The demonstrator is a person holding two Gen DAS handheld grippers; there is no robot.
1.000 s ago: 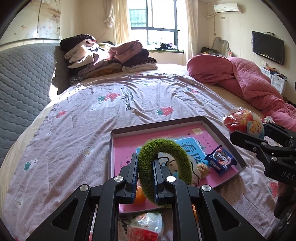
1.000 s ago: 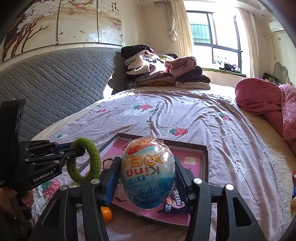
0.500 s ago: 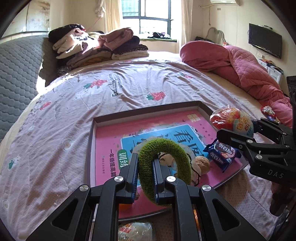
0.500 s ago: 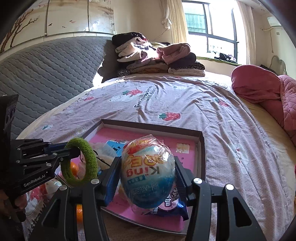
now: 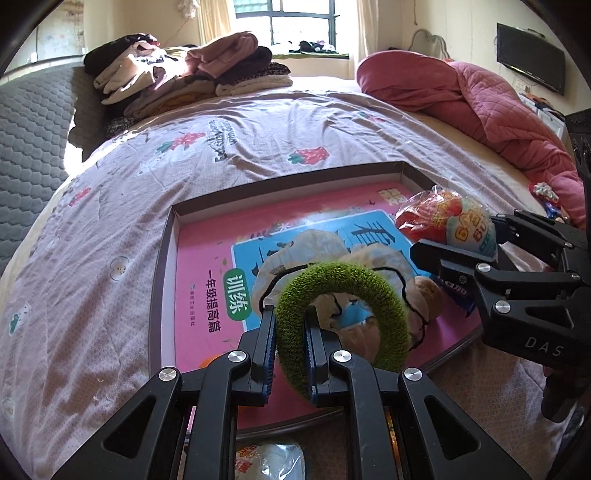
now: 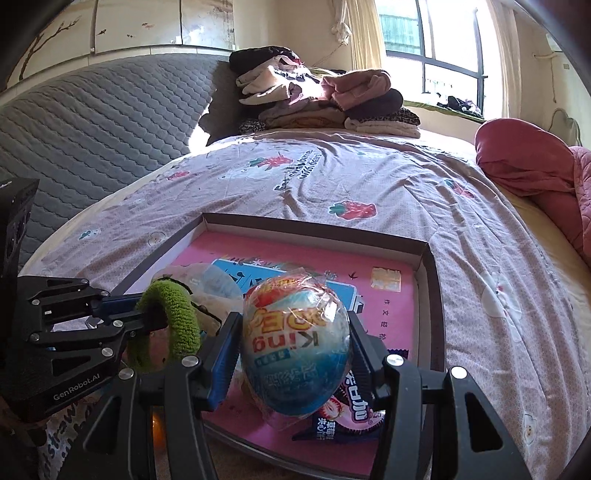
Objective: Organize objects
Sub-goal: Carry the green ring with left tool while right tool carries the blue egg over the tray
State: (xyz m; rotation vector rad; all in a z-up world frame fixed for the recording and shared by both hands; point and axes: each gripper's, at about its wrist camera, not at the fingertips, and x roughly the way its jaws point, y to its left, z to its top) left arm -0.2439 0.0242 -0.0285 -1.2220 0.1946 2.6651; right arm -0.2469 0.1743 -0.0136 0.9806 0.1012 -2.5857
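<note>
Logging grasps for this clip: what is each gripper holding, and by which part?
Left gripper pinches the green fuzzy hair tie across one side of its loop. Right gripper clamps the wrapped toy egg across its middle.

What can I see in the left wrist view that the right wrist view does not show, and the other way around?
Only the left wrist view shows the wall television and a wrapped egg lying near the tray's front edge. Only the right wrist view shows the painted wall panels. Both show the tray, the green hair tie in the left gripper, and the wrapped toy egg in the right gripper.
</note>
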